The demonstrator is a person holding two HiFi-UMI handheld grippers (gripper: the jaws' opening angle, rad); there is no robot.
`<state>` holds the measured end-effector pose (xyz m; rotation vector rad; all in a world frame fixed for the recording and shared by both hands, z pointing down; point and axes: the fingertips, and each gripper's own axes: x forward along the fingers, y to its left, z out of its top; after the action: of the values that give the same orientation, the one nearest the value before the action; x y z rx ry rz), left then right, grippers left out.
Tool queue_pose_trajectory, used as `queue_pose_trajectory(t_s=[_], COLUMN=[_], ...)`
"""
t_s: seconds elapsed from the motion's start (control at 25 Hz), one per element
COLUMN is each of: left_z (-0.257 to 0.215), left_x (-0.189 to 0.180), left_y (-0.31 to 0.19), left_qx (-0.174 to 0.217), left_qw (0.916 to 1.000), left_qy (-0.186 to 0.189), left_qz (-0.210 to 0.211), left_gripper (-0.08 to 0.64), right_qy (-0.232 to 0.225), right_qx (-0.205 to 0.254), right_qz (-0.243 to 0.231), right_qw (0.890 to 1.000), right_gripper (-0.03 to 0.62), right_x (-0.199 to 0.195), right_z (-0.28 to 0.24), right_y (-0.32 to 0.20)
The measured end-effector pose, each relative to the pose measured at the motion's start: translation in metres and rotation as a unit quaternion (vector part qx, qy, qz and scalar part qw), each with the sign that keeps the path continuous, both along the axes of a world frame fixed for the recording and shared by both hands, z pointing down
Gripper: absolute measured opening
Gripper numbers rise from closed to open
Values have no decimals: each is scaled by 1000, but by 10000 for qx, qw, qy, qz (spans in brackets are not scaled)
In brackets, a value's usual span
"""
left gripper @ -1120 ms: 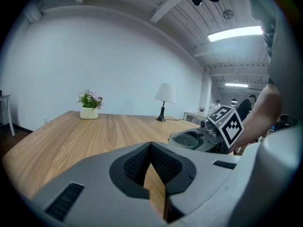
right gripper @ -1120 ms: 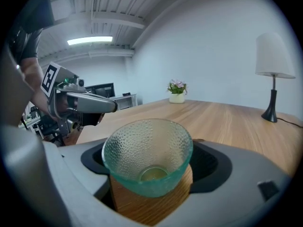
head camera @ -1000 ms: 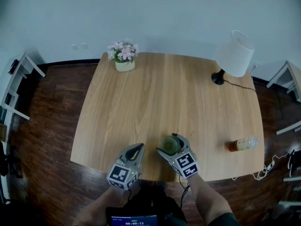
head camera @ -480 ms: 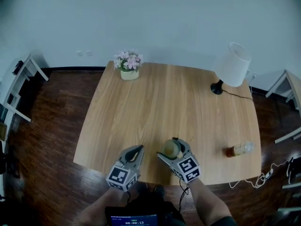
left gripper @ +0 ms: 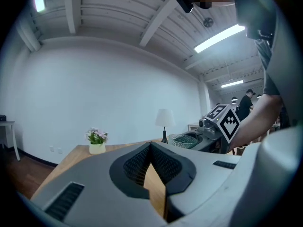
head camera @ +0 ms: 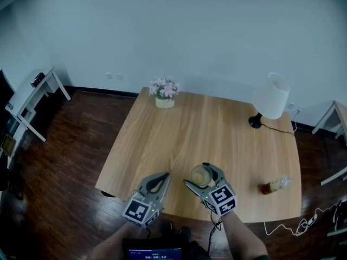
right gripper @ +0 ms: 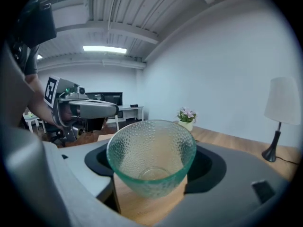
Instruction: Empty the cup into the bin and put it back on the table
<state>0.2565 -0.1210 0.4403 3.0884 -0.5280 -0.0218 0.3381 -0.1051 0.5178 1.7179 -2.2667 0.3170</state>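
Note:
A green dimpled glass cup (head camera: 200, 176) (right gripper: 151, 160) sits upright between the jaws of my right gripper (head camera: 198, 172) (right gripper: 154, 150), which is shut on it above the near edge of the wooden table (head camera: 206, 129). Seen from the right gripper view, the cup's inside looks clear. My left gripper (head camera: 161, 176) (left gripper: 150, 145) hovers just left of it with its tips together and nothing held. In the left gripper view the right gripper (left gripper: 222, 122) and the cup's rim show at the right.
A flower pot (head camera: 164, 91) stands at the table's far left, a white lamp (head camera: 269, 97) at the far right, and a bottle (head camera: 276, 185) lies at the near right. A white side table (head camera: 32, 91) stands at the left wall. A cable (head camera: 303, 221) trails over the floor at right.
Both grippers have risen, and the cup has come up off the table in the right one. The head view has lifted too and takes in more wall and floor.

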Motion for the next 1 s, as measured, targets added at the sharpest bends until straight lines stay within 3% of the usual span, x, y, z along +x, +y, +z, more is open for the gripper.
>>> queue_pose_trajectory(t_s=[0.4,0.64,0.8,1.0], left_z=[-62,-80,-92,-101], left_x=[-66,-103,-132,-177], left_y=[-7,-1,-4,-21], left_qx=[207,248,474,412], left_qw=[9934,9879,9839,9766], left_qy=[559,746,735,959], left_qz=[-982,-1337,-1561,-1878], left_gripper=[0,0,0,0], right_qy=[-36,-150,-139,-76], right_qx=[110,174,139,118], right_qz=[-606,-1062,-1363,-1574], right_qw=[9981,9941,9905,9874], right_gripper=[407,407,407,405], right_x=[-35,-67,-97,-128], right_z=[-61,-90,-104,-115], right_y=[2,1,-2,-17])
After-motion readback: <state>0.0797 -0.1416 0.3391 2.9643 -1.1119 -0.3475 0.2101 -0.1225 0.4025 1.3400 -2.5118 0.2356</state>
